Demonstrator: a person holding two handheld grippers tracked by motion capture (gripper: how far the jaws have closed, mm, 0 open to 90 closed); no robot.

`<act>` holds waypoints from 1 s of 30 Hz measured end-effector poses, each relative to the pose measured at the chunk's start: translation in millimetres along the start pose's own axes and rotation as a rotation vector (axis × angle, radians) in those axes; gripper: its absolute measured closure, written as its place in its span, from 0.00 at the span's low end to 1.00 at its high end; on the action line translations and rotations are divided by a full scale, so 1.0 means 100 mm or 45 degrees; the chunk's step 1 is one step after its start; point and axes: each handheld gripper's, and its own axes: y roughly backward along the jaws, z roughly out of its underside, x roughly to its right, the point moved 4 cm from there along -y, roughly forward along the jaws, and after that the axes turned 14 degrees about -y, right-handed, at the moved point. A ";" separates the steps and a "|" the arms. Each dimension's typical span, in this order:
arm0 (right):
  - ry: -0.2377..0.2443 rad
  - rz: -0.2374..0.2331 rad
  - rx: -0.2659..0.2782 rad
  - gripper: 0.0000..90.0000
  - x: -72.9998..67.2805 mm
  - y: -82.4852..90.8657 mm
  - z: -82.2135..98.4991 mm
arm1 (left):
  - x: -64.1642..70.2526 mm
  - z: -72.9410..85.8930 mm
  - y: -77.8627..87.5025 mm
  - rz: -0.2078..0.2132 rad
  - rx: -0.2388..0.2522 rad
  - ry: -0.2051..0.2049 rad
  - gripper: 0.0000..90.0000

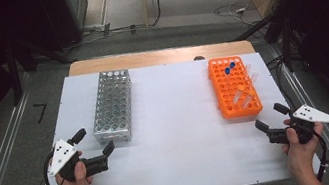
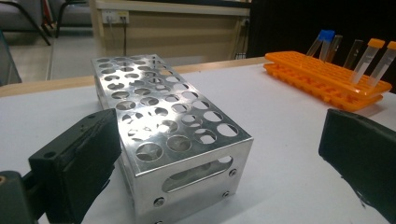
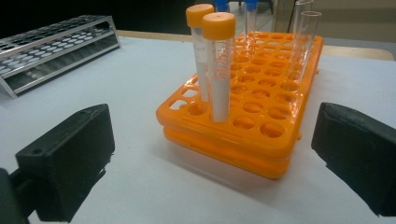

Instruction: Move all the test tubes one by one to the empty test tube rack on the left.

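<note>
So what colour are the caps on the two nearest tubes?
Orange caps, clearest in the right gripper view.

Even, bright overhead light on the white table [image 1: 175, 136], dark surroundings, soft shadows, slightly blurred close-ups.

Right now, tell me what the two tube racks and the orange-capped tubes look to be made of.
Silver rack: apparently sheet metal, shiny and mirror-like, with screws at its end. Orange rack: likely moulded plastic, smooth with a dull sheen. Orange-capped tubes: seemingly clear plastic, with opaque caps; glass cannot be ruled out.
</note>
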 end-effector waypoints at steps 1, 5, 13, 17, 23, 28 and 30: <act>-0.003 0.002 -0.015 0.00 -0.02 -0.03 0.00 | 0.01 0.00 -0.01 0.003 -0.001 0.001 0.00; -0.025 -0.004 -0.028 0.04 -0.07 -0.08 -0.04 | 0.05 0.00 -0.04 0.024 -0.008 0.002 0.00; -0.117 0.006 -0.079 0.27 -0.08 -0.26 -0.07 | 0.09 0.00 -0.06 0.040 -0.010 0.013 0.00; -0.115 0.036 -0.110 0.39 -0.07 -0.39 -0.06 | 0.10 -0.01 -0.08 0.043 -0.016 0.014 0.00; -0.106 0.116 -0.129 0.53 -0.04 -0.58 -0.06 | 0.14 -0.04 -0.09 0.037 -0.025 -0.010 0.00; -0.062 0.157 -0.138 0.62 -0.03 -0.67 -0.04 | 0.15 -0.05 -0.11 0.042 -0.027 -0.010 0.00; -0.064 0.183 -0.131 0.71 -0.01 -0.69 -0.03 | 0.16 -0.05 -0.12 0.046 -0.033 -0.011 0.00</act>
